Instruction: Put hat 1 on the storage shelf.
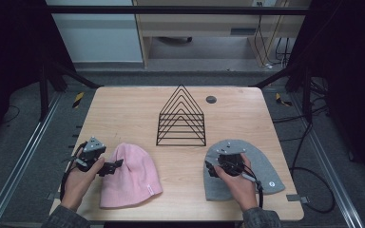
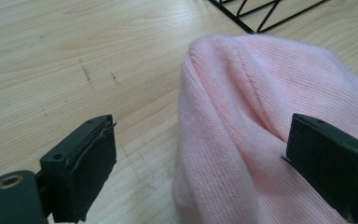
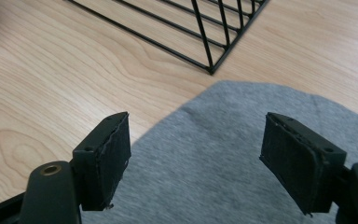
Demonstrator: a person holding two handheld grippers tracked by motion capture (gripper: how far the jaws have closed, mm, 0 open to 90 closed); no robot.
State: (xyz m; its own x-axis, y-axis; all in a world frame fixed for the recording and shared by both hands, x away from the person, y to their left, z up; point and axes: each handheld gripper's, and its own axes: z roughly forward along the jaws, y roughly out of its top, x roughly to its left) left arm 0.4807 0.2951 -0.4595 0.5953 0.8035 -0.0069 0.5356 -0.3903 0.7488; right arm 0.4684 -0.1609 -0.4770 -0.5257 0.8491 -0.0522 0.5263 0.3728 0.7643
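On the pale wooden table (image 1: 138,107), both grippers look set to grasp: the left gripper (image 2: 200,168) hangs spread-jawed over the pink knitted beanie (image 2: 261,116), the right gripper (image 3: 196,158) likewise over the grey knitted beanie (image 3: 205,177), each needing to descend and close.

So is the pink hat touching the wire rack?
Apart. The high view shows bare table between the pink hat and the wire rack; the left gripper view shows wood between the hat's crown and the rack's base as well.
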